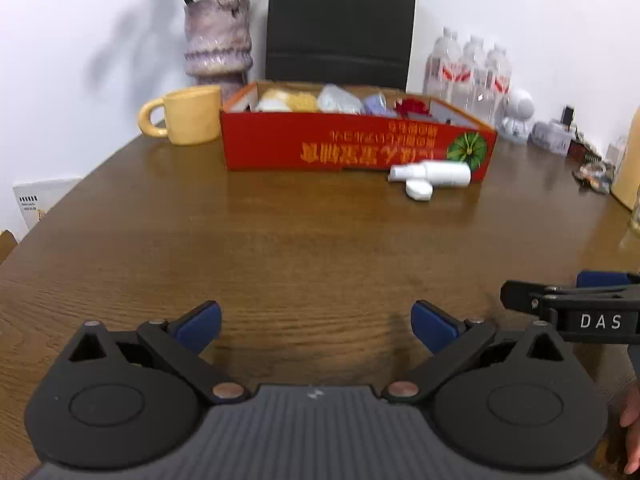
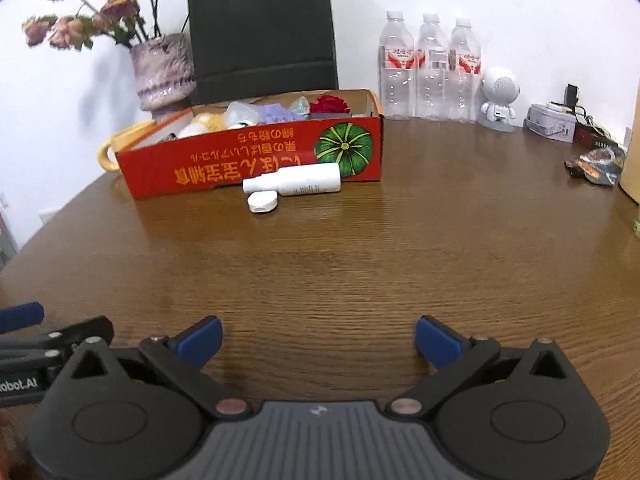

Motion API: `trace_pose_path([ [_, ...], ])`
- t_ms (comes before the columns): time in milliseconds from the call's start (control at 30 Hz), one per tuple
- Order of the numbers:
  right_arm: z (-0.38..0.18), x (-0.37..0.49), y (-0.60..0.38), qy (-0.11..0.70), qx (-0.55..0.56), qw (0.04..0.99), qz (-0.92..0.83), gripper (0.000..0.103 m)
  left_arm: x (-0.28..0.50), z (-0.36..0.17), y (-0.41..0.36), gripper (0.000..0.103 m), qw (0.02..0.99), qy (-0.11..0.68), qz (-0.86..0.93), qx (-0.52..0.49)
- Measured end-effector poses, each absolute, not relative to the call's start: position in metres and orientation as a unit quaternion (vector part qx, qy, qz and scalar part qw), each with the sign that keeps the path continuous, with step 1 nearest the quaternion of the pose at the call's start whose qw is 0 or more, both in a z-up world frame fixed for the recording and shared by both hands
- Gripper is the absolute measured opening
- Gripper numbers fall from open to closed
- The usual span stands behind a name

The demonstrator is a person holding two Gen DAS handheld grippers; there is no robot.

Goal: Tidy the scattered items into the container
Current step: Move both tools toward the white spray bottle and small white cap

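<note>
Both claws, left claw and right claw, are wide and empty. Reach for the white bottle beside the red box, squeezing its middle.

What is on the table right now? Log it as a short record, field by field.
container: red cardboard box, open top, already holding soft items
left outside: white bottle lying on its side against the box front; small white case just in front of it
left gripper: open, empty, above bare table
right gripper: open, empty
bystanders: yellow mug, flower vase, three water bottles
</note>
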State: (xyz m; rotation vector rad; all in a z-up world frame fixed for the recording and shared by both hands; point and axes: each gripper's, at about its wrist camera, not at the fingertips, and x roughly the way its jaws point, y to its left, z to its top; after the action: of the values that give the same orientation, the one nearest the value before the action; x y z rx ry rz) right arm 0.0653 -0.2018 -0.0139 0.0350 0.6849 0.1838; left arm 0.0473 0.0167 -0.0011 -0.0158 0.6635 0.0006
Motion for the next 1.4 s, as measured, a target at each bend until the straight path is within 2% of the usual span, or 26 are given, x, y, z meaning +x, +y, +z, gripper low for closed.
trace_pose_path([
  [400, -0.016, 0.065, -0.192, 0.341, -0.017, 0.936, 0.081, 0.103, 0.051, -0.005, 0.009, 0.103, 0.939, 0.344, 0.009, 0.006],
  [467, -0.015, 0.069, -0.195, 0.34, -0.013, 0.937, 0.08, 0.103, 0.064, -0.007, 0.0, 0.103, 0.939, 0.343, 0.028, 0.0],
  [633, 0.008, 0.129, -0.224, 0.333, -0.027, 0.942, 0.039, 0.103, 0.127, -0.01, -0.037, 0.103, 0.939, 0.334, -0.048, 0.056],
  [800, 0.02, 0.185, -0.263, 0.318, 0.064, 0.946, 0.011, 0.103, 0.194, -0.012, -0.066, 0.103, 0.94, 0.324, -0.036, 0.098],
  [867, 0.018, 0.201, -0.275, 0.324, 0.12, 0.938, 0.023, 0.103, 0.212, -0.015, -0.062, 0.102, 0.939, 0.333, -0.04, 0.074],
  [967, 0.014, 0.217, -0.276, 0.327, 0.135, 0.934, 0.045, 0.103, 0.226, -0.015, -0.049, 0.088, 0.939, 0.34, -0.039, 0.029],
  [1000, 0.013, 0.22, -0.274, 0.326, 0.127, 0.936, 0.042, 0.103, 0.229, -0.015, -0.045, 0.077, 0.939, 0.342, -0.036, 0.015],
  [1033, 0.011, 0.224, -0.271, 0.325, 0.123, 0.937, 0.041, 0.103, 0.23, -0.014, -0.043, 0.06, 0.941, 0.337, -0.039, 0.013],
  [1067, 0.007, 0.228, -0.27, 0.331, 0.131, 0.933, 0.046, 0.103, 0.23, -0.014, -0.043, 0.052, 0.942, 0.332, -0.046, 0.018],
  [1133, -0.001, 0.238, -0.268, 0.343, 0.151, 0.926, 0.056, 0.103, 0.227, -0.014, -0.043, 0.028, 0.943, 0.327, -0.055, 0.035],
  [1400, -0.001, 0.225, -0.226, 0.325, 0.069, 0.934, 0.132, 0.101, 0.199, -0.002, -0.001, 0.025, 0.937, 0.337, -0.063, 0.07],
])
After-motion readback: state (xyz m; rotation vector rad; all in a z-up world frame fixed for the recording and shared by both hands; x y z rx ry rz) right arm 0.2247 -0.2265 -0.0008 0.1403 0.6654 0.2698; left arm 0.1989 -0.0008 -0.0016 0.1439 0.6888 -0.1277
